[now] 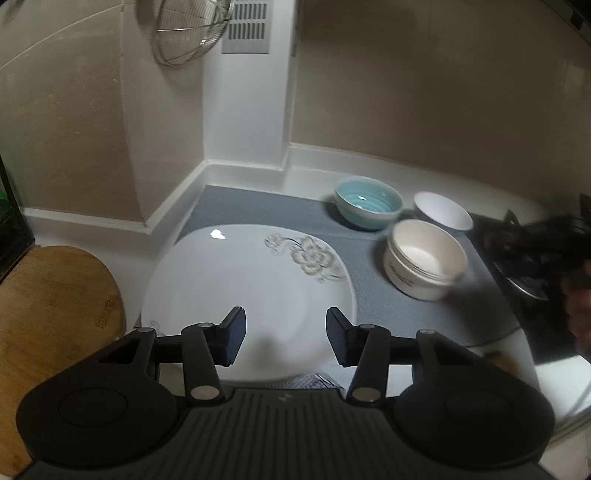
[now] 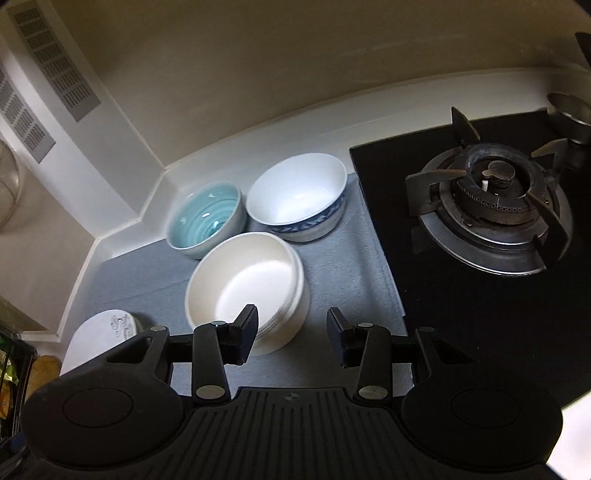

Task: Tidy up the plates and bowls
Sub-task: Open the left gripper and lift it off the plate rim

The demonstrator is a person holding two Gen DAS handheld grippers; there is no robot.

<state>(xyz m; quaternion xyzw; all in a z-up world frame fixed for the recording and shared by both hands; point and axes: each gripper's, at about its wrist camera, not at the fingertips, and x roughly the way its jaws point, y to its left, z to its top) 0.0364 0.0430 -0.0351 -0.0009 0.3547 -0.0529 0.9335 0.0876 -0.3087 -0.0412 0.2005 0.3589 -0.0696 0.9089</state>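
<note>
A white plate with a grey flower print (image 1: 236,291) lies on the grey mat (image 1: 251,206). My left gripper (image 1: 286,338) hovers open above its near edge, nothing between the fingers. Behind it stand a teal bowl (image 1: 367,206), a white bowl (image 1: 443,210) and a white straight-sided bowl (image 1: 424,258). In the right wrist view the straight-sided bowl (image 2: 247,280) sits just beyond my right gripper (image 2: 291,336), which is open and holds nothing. The teal bowl (image 2: 207,218) and a white bowl with a blue band (image 2: 295,195) stand behind it. The plate (image 2: 99,332) shows at the lower left.
A gas stove (image 2: 491,206) on black glass borders the mat on the right, with a metal pot (image 2: 570,110) at its far corner. A wooden board (image 1: 55,317) lies left of the plate. A wire strainer (image 1: 188,29) hangs on the wall corner.
</note>
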